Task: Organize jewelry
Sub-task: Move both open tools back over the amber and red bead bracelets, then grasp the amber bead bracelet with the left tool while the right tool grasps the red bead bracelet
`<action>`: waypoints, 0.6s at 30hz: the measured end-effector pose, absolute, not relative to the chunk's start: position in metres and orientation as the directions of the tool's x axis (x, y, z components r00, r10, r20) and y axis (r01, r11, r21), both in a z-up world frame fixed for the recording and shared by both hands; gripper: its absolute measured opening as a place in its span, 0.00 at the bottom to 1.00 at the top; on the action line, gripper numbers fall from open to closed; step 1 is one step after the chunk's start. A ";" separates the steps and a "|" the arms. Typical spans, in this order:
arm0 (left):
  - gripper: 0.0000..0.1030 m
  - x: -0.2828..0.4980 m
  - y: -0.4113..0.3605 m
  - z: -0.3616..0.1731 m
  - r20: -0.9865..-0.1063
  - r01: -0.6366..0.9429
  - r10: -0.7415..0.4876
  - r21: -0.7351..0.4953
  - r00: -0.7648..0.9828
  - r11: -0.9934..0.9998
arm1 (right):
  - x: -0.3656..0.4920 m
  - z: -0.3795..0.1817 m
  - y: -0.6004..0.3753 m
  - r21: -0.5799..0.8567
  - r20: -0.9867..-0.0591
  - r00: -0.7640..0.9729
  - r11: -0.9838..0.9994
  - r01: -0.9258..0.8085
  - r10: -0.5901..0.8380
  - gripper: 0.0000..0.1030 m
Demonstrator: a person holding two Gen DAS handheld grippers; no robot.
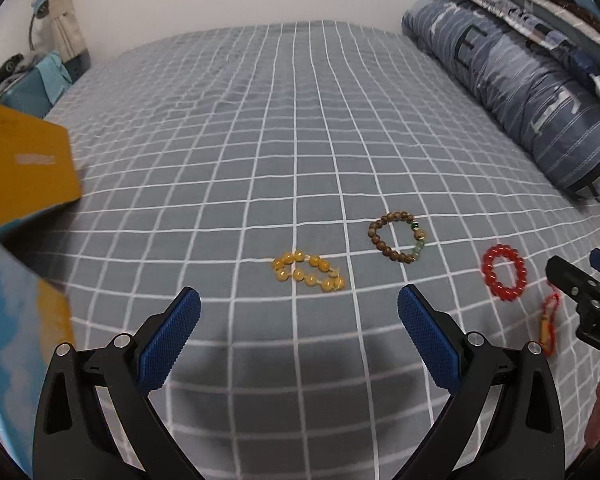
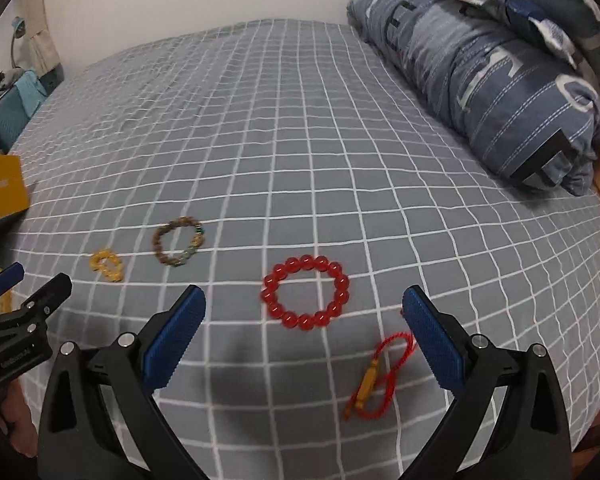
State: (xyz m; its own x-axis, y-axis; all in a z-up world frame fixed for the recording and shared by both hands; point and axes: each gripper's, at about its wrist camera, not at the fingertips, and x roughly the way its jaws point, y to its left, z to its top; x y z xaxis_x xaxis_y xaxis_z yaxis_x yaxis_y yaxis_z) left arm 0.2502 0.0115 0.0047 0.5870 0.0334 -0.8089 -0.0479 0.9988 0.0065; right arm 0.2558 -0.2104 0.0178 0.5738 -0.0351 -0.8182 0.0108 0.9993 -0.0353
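the left tool [image 1: 299,320] hangs over the bed [image 1: 260,120] with its blue pads spread wide, grasping nothing. the right tool [image 2: 304,320] is likewise spread wide and empty.

four pieces of jewelry lie on the grey checked sheet, in a rough row near the front edge. the yellow bracelet [image 1: 309,273] lies crumpled just ahead of the left tool, between its pads' line of sight. the brown bracelet [image 1: 396,237], with a few green beads on one side, lies to its right and a little farther back. the red bracelet [image 2: 305,293] lies round and flat just ahead of the right tool. the red cord [image 2: 374,376], with a small tan charm on it, lies nearest the front edge, close beside the right tool's right pad.

a yellow box [image 1: 26,168] with blue sides sits at the left edge of the bed, well apart from the bracelets. a folded blue quilt [image 2: 480,80] lies along the right side. in the right wrist view a hand [image 2: 14,420] grips the left tool's handle.
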 end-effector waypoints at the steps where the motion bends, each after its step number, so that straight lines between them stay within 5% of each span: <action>1: 0.94 0.257 0.011 0.000 -0.810 -0.050 0.038 0.011 0.585 0.999 | 0.259 0.014 -0.212 -0.037 -0.821 0.570 0.999 0.012 -0.037 0.92; 18: 0.92 0.308 0.010 -0.057 -0.852 -0.073 0.059 0.024 0.520 0.997 | 0.297 -0.048 -0.233 -0.022 -0.868 0.497 1.000 0.019 -0.028 0.77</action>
